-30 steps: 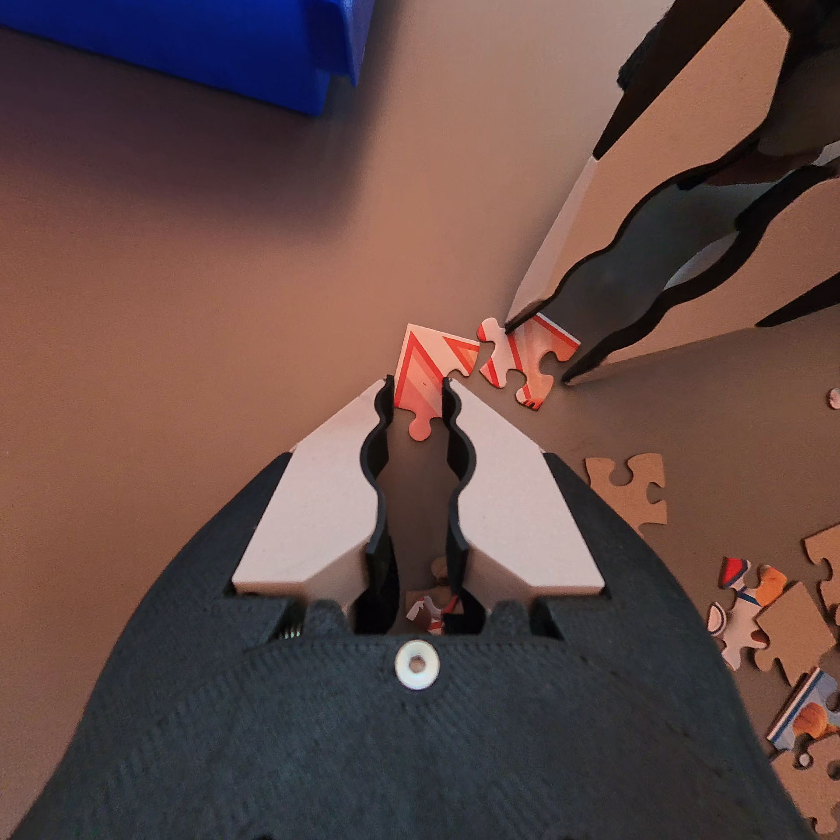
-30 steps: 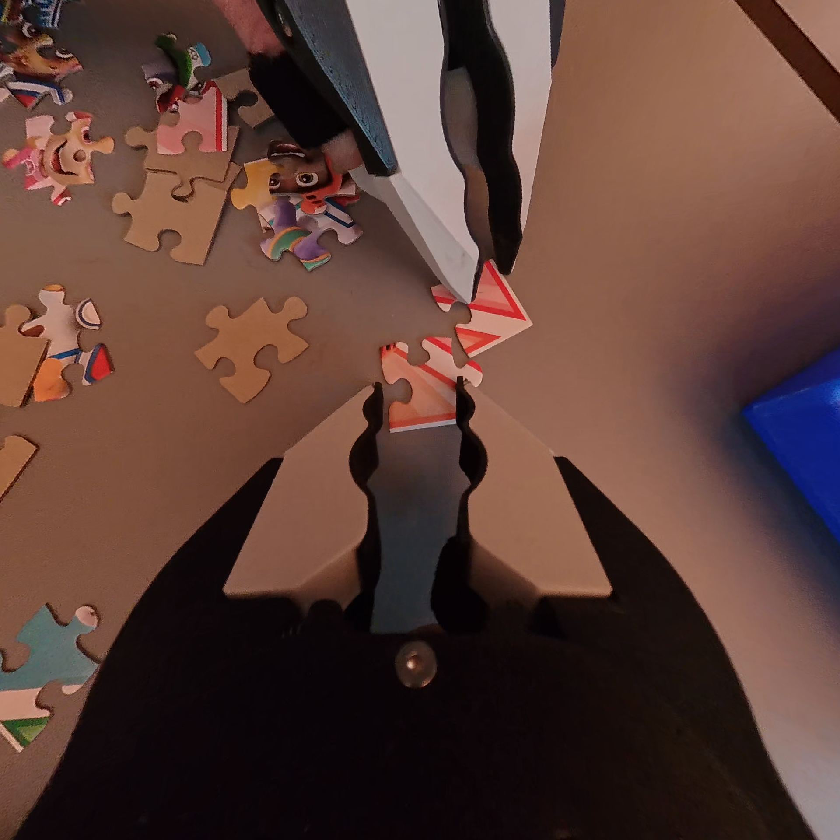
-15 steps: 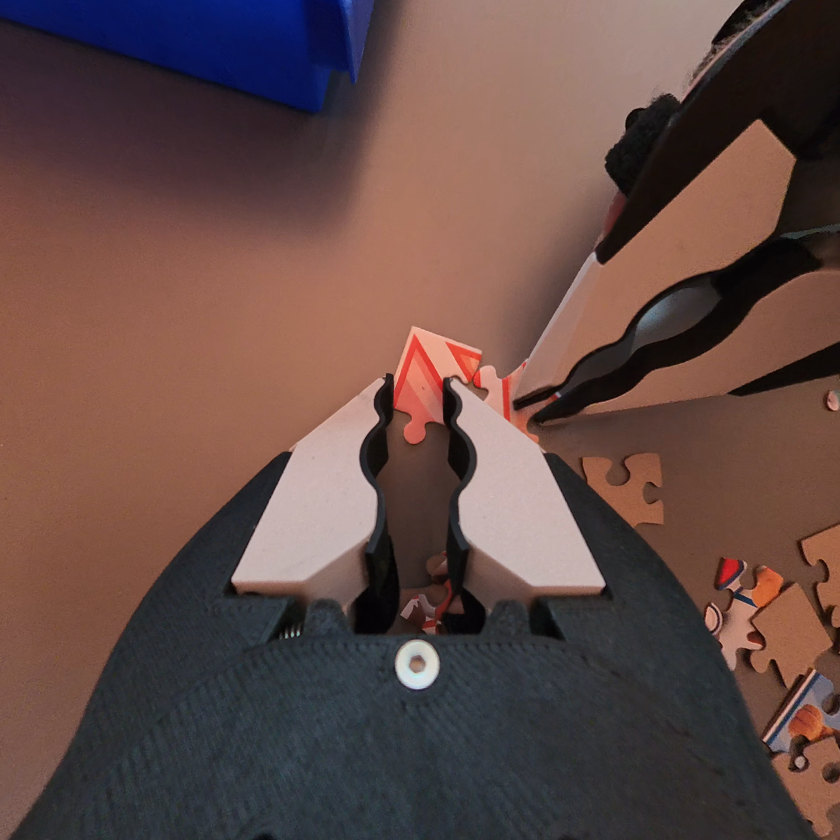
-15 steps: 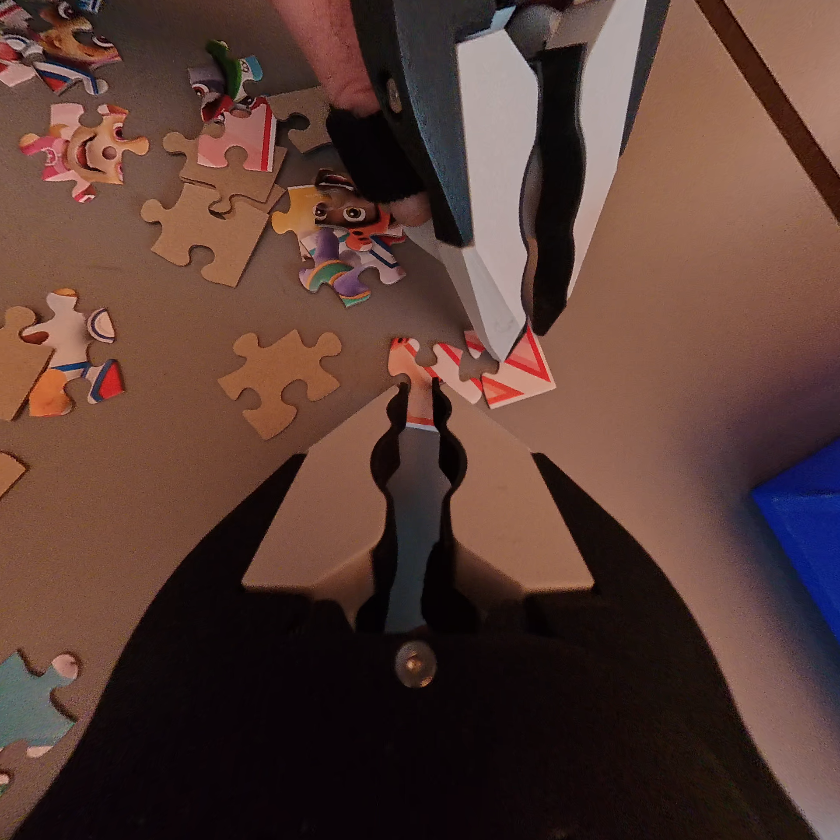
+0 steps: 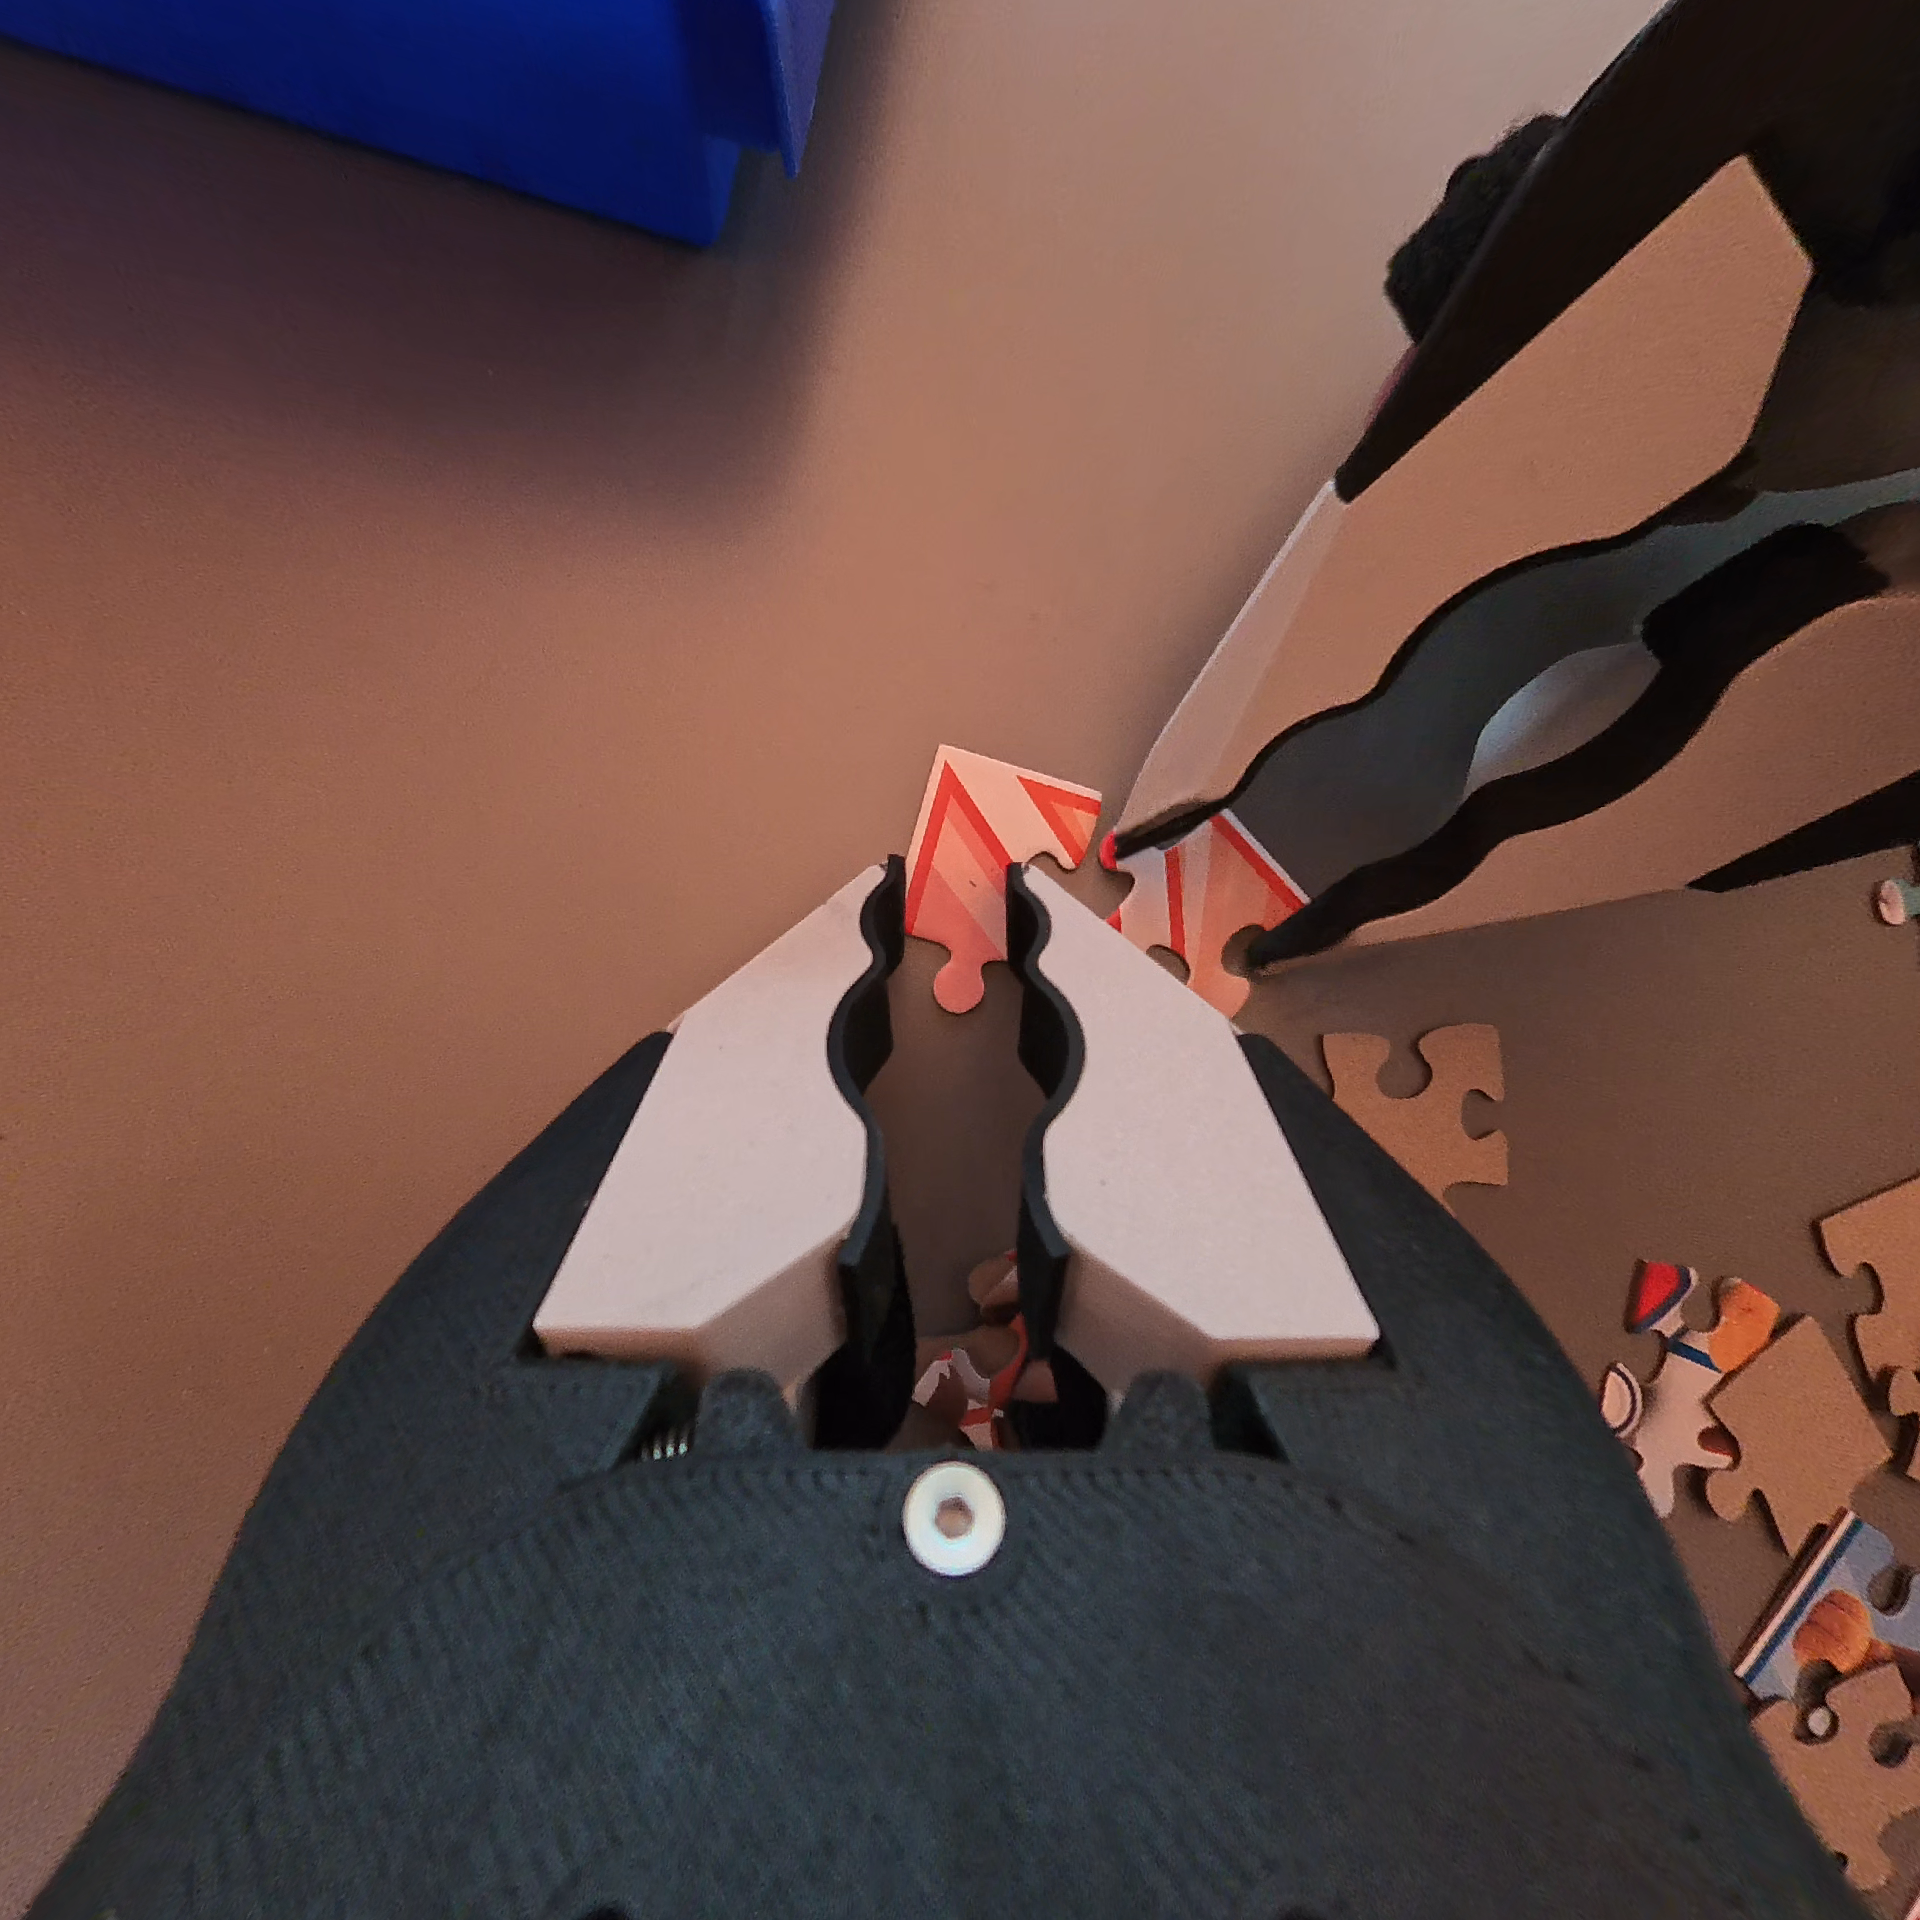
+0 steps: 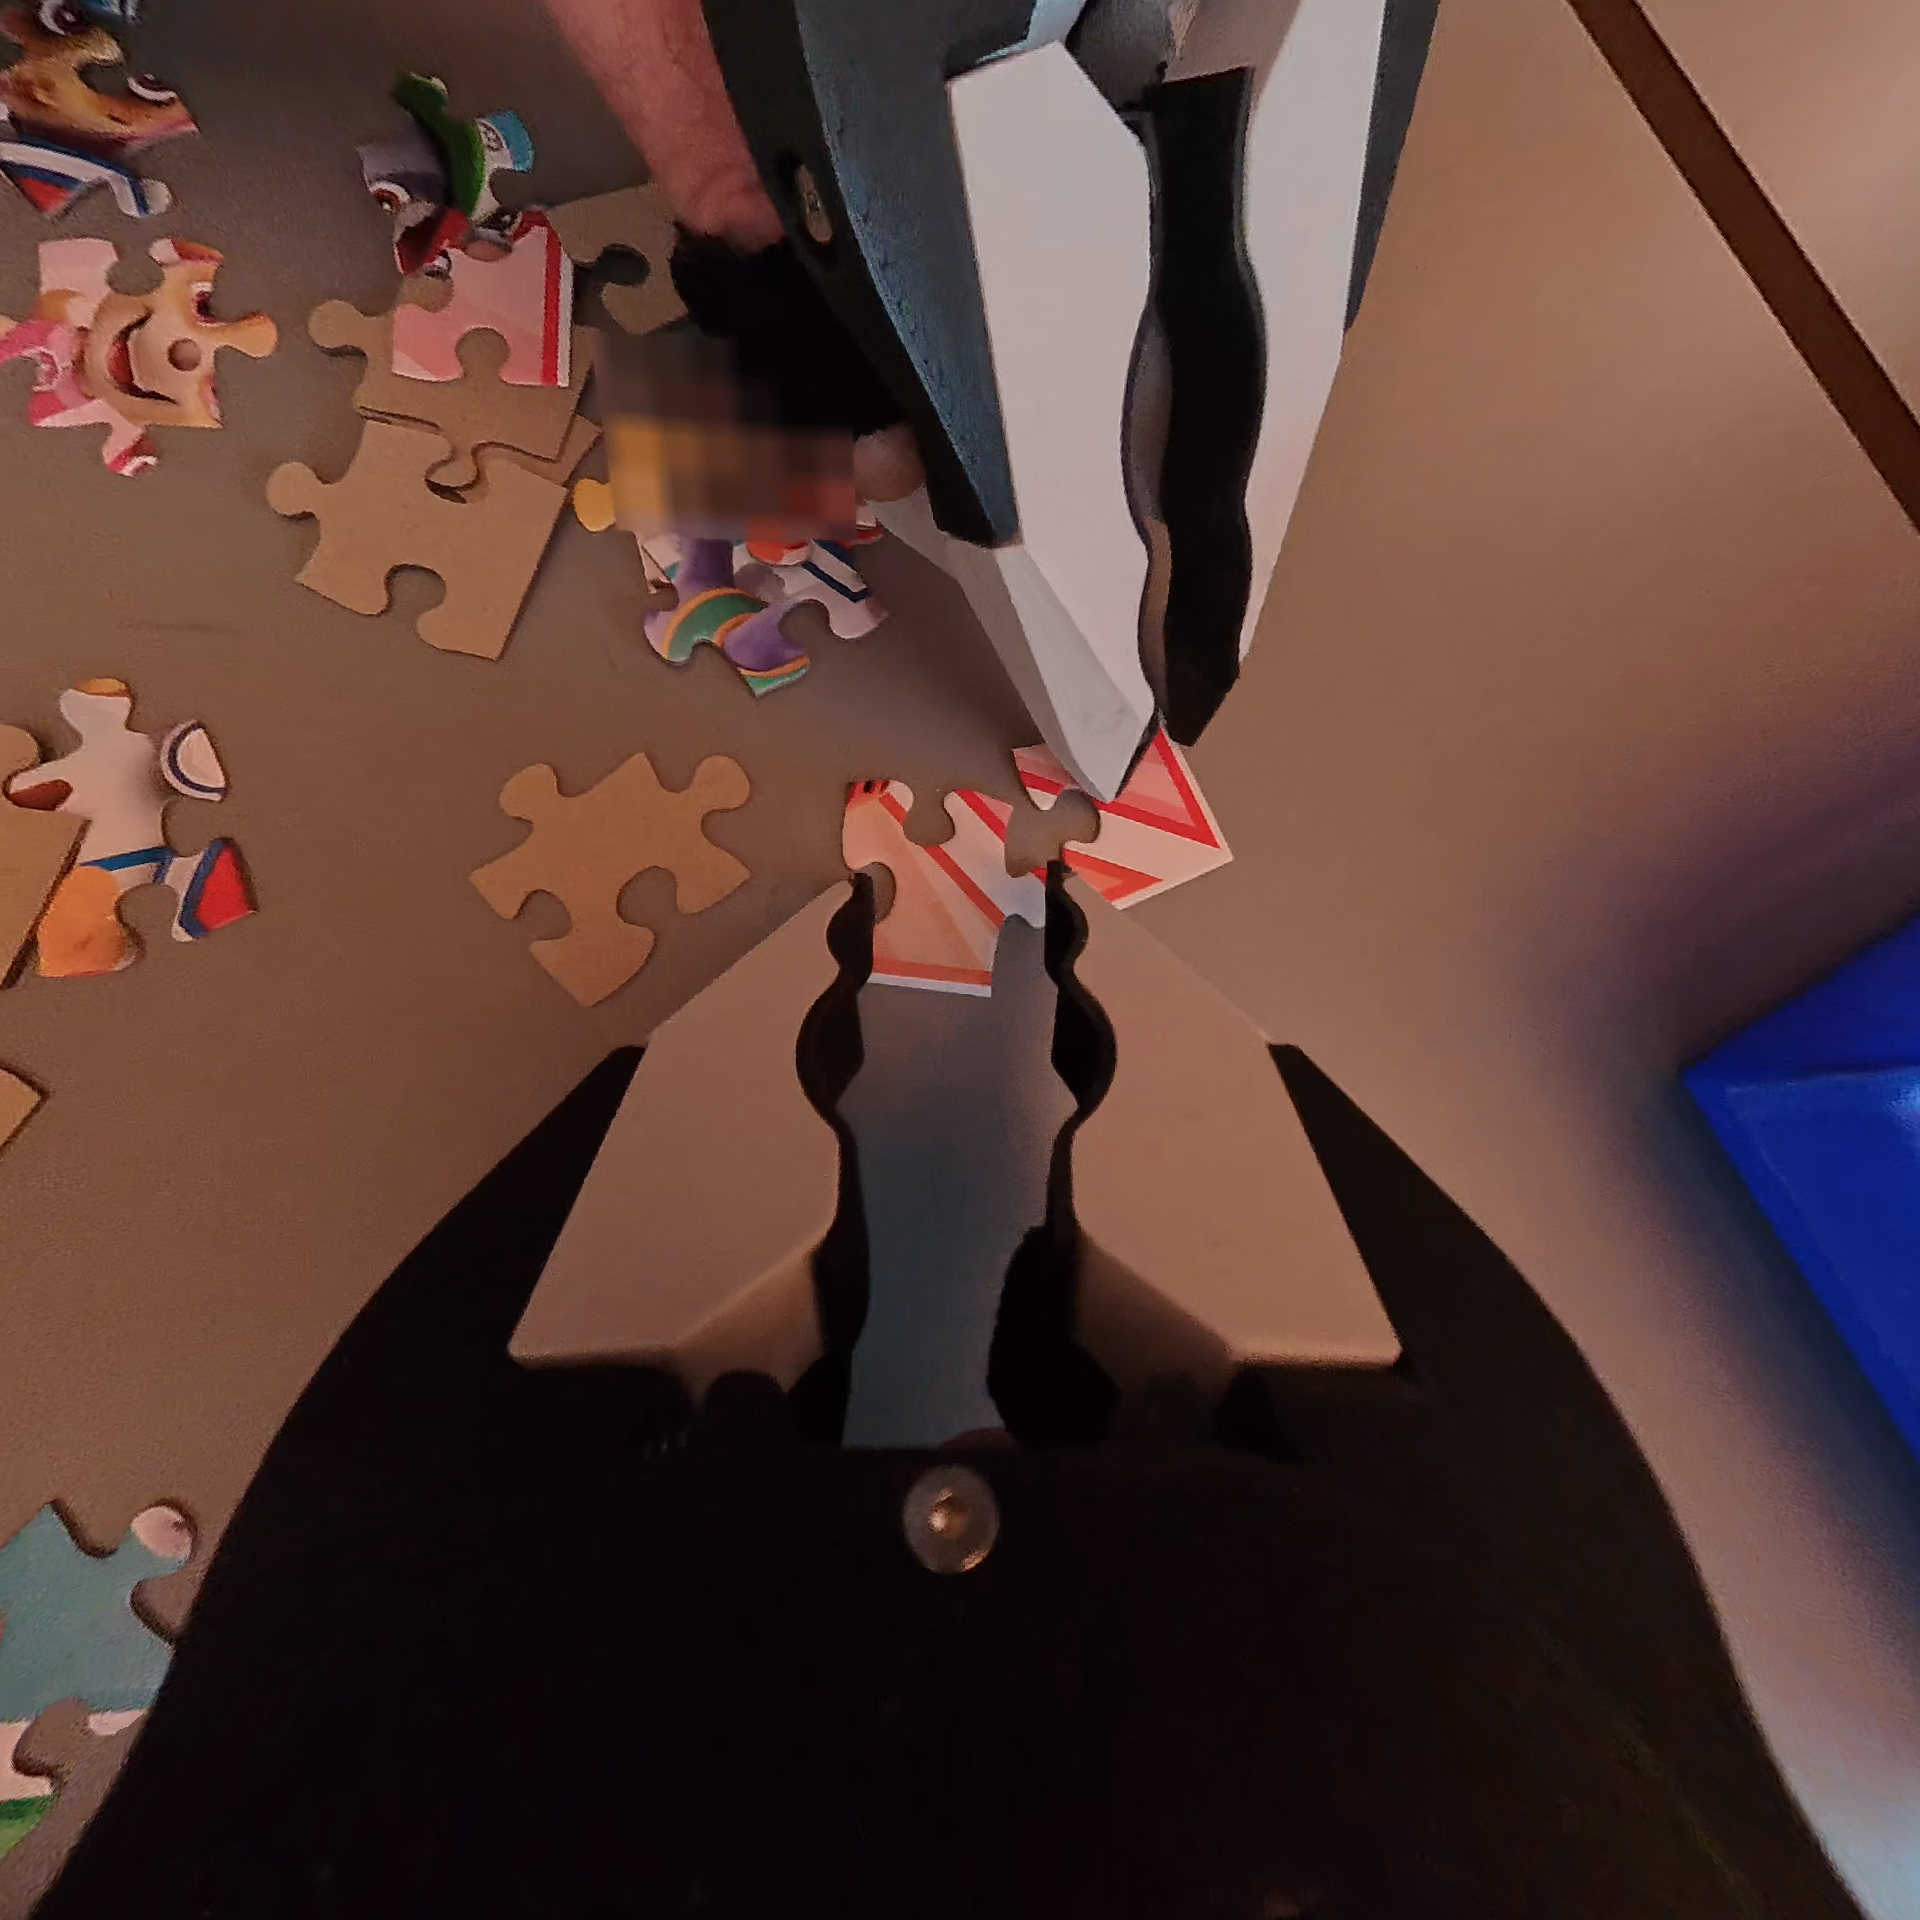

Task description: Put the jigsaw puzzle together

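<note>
A: Where are the two red striped pieces at this moment?

B: They lie flat on the counter (image 5: 520, 727), side by side. The corner piece (image 5: 982, 852) is at the tip of the left tool (image 5: 951, 883). The second striped piece (image 6: 935, 904) is at the tip of the right tool (image 6: 956, 894). In the right wrist view their edges touch at one place, but a gap shows between them, so they are not locked.

A: Are the tools clamped on them?

B: No. The fingers of the left tool stand apart, and the knob of the corner piece shows in the gap between them. The right tool also has its fingers apart, one tip on each side of the second piece. I cannot tell if the tips press on the pieces.

A: What else is on the counter?

B: Many loose pieces (image 6: 436, 540) lie on the far left in the right wrist view, some with the picture up, some showing brown cardboard. One brown piece (image 6: 618, 868) lies just left of the striped pair. A blue box (image 5: 468, 94) stands at the far side in the left wrist view, well apart from the pieces.
</note>
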Motion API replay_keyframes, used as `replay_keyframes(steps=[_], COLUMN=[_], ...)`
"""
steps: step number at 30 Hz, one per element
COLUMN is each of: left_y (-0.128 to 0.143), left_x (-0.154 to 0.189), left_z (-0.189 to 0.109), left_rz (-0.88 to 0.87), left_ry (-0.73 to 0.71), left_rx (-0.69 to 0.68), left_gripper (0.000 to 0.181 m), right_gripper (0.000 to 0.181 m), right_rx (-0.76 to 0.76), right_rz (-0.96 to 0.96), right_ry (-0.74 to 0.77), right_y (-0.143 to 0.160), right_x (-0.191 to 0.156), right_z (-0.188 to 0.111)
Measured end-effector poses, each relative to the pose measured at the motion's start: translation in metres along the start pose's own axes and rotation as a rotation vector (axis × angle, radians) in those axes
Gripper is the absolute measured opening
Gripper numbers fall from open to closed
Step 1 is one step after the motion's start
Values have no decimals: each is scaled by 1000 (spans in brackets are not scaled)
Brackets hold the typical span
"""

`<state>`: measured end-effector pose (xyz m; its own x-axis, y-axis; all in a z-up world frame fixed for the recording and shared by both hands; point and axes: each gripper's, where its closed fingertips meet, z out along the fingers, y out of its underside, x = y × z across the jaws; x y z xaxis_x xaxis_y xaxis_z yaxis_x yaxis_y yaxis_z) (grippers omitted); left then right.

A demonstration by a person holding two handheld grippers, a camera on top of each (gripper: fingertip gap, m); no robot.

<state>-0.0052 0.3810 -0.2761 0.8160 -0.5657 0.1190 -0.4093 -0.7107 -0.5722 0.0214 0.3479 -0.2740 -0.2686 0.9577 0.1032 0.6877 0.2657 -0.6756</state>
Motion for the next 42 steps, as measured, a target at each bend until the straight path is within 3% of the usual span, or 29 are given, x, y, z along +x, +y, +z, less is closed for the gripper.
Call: replay_keyframes(steps=[11, 19, 20, 26, 30, 38, 42], left_y=[0, 0, 0, 1, 6, 11, 20], left_x=[3, 5, 4, 4, 3, 34, 42], left_z=[0, 0, 0, 0, -4, -13, -8], left_rz=[9, 12, 12, 10, 55, 169, 254], left_ry=[23, 25, 25, 38, 3, 79, 80], left_rx=[-8, -9, -9, -12, -44, -64, -126], left_gripper=[20, 19, 19, 17, 19, 22, 27], right_gripper=[20, 18, 0, 2, 30, 28, 18], right_rx=[61, 49, 46, 9, -44, -57, -29], right_rz=[120, 41, 19, -15, 30, 39, 40], right_ry=[-138, -119, -127, -80, -52, -84, -109], right_y=[-6, -8, -9, -5, 6, 10, 8], right_x=[-6, -10, -13, -11, -5, -11, -14], right_z=[7, 8, 7, 2, -8, -8, -7])
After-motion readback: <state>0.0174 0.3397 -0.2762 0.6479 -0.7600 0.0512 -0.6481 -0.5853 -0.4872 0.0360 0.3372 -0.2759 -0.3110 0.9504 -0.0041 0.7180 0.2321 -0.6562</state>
